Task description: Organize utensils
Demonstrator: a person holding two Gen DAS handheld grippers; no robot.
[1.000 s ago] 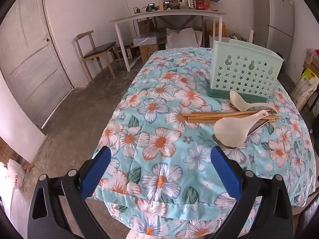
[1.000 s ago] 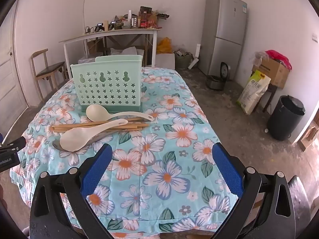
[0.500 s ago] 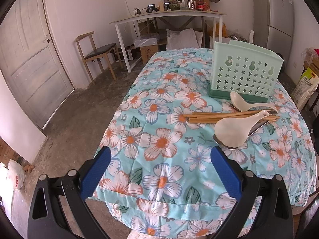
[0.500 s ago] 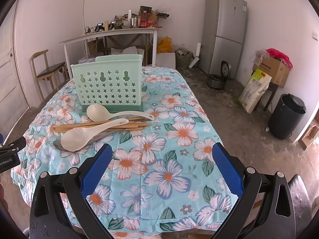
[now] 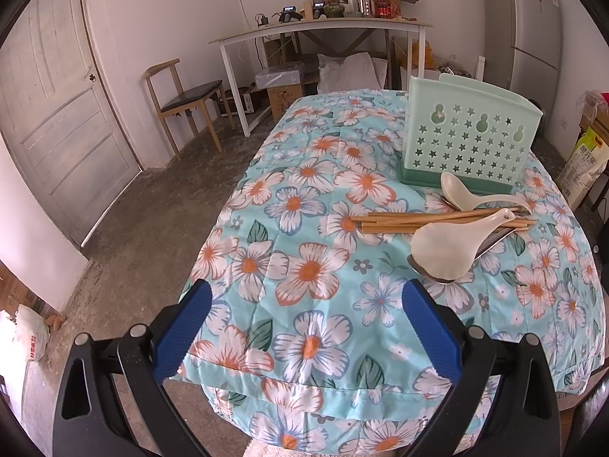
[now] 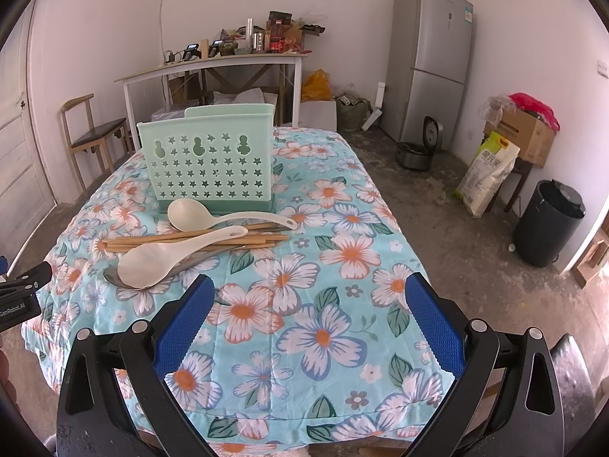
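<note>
A mint-green utensil holder [image 5: 470, 139] [image 6: 209, 162] with star cut-outs stands upright on the flowered tablecloth [image 5: 304, 266] [image 6: 342, 266]. In front of it lie a cream ladle [image 5: 479, 196] [image 6: 220, 217], a cream rice paddle [image 5: 453, 243] [image 6: 163, 259] over a metal spoon [image 6: 114, 278], and several wooden chopsticks [image 5: 399, 221] [image 6: 152, 242]. My left gripper [image 5: 304, 323] is open over the near table edge, left of the pile. My right gripper [image 6: 310, 321] is open, near the front edge, right of the pile. Both are empty.
A wooden chair [image 5: 182, 99] and white side table [image 5: 316, 30] stand behind. A fridge [image 6: 434, 61], sack [image 6: 487, 175], cardboard box [image 6: 529, 137] and black bin [image 6: 548, 224] line the right wall. A door [image 5: 57, 106] is at left.
Both views have drifted very slightly; the utensils and holder have not moved, and both grippers stay open.
</note>
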